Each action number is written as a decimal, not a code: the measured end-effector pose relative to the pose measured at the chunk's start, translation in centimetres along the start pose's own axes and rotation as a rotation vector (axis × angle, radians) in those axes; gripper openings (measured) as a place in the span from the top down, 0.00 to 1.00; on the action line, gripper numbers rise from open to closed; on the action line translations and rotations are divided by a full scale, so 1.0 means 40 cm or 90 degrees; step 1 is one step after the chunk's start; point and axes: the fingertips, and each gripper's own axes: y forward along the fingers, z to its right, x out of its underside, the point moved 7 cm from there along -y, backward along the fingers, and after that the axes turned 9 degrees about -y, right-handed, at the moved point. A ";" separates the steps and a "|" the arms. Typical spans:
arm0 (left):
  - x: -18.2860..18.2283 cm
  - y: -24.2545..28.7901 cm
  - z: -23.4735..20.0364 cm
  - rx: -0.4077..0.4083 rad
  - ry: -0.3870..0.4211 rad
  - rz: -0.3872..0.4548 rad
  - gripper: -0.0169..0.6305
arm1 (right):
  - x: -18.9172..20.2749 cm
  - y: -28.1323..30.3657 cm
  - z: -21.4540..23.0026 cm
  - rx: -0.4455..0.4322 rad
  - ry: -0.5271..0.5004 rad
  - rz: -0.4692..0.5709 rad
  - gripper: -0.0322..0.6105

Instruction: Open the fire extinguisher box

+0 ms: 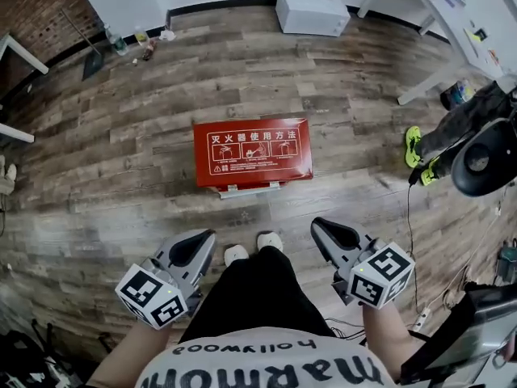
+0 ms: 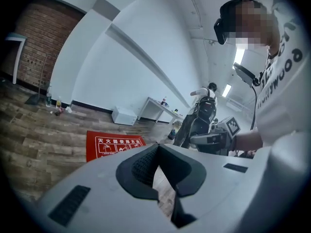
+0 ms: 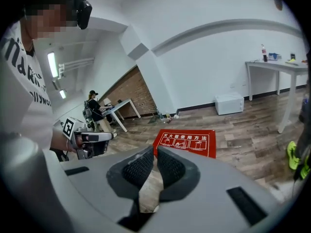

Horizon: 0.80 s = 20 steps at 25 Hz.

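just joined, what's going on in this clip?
A person stands over a red fire extinguisher box that lies flat on the wooden floor just ahead of their feet. They hold a left hand-held gripper and a right hand-held gripper, one in each hand, both pointed toward the box. Both have their jaws shut with nothing between them. The box looks closed, and neither gripper touches it yet.

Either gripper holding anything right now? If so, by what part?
Nothing is held. The left gripper and right gripper are both shut and empty; the red fire extinguisher box lies ahead of them, untouched.
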 end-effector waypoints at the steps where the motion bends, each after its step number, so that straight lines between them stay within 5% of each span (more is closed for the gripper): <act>1: 0.005 0.001 0.001 -0.010 -0.001 0.002 0.96 | -0.001 0.015 0.006 -0.013 0.001 0.000 0.93; 12: 0.085 0.147 -0.032 -0.079 -0.039 -0.034 0.96 | 0.020 0.156 0.148 -0.094 -0.065 -0.037 0.92; 17: 0.160 0.248 -0.092 -0.097 -0.079 -0.027 0.96 | 0.134 0.236 0.201 -0.168 -0.026 -0.093 0.75; 20: 0.222 0.303 -0.158 -0.101 -0.128 -0.030 0.79 | 0.211 0.291 0.223 -0.178 -0.002 -0.115 0.75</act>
